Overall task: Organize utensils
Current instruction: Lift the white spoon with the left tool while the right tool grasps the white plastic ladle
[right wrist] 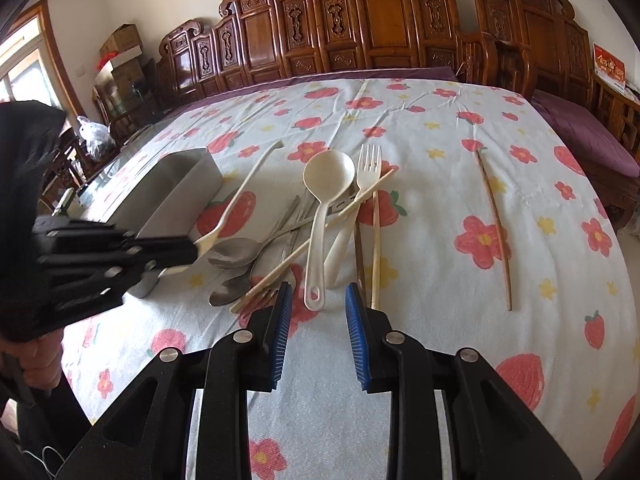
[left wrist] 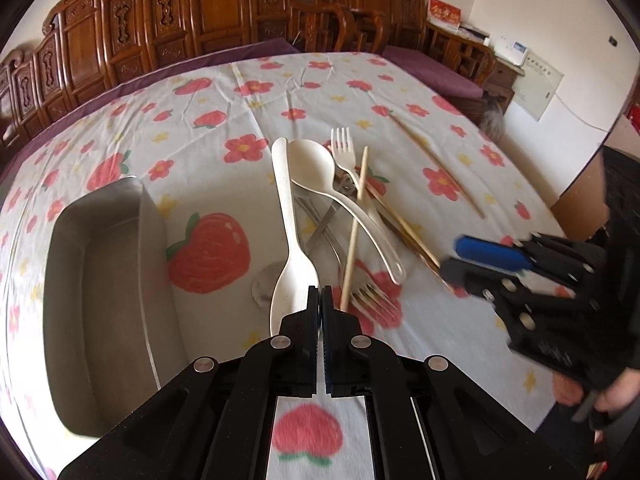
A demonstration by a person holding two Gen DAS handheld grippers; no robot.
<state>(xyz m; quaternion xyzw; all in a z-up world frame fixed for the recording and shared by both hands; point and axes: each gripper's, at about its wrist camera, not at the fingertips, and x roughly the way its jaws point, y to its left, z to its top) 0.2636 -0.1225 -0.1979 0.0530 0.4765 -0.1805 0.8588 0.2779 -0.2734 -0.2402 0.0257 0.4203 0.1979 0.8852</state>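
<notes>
My left gripper (left wrist: 320,292) is shut on the bowl of a cream plastic spoon (left wrist: 288,240) and holds it raised over the pile; it also shows in the right wrist view (right wrist: 188,254) with the spoon (right wrist: 236,200). My right gripper (right wrist: 316,294) is open and empty, just in front of a cream ladle's handle (right wrist: 316,240); it shows at the right of the left wrist view (left wrist: 460,258). The pile holds a cream fork (right wrist: 360,196), metal spoons (right wrist: 232,254) and chopsticks (right wrist: 376,248). A metal tray (left wrist: 104,292) stands at the left.
A lone brown chopstick (right wrist: 496,224) lies to the right of the pile on the flowered tablecloth (right wrist: 440,360). Carved wooden chairs (right wrist: 360,40) line the table's far side. The table edge drops off at the right (left wrist: 552,208).
</notes>
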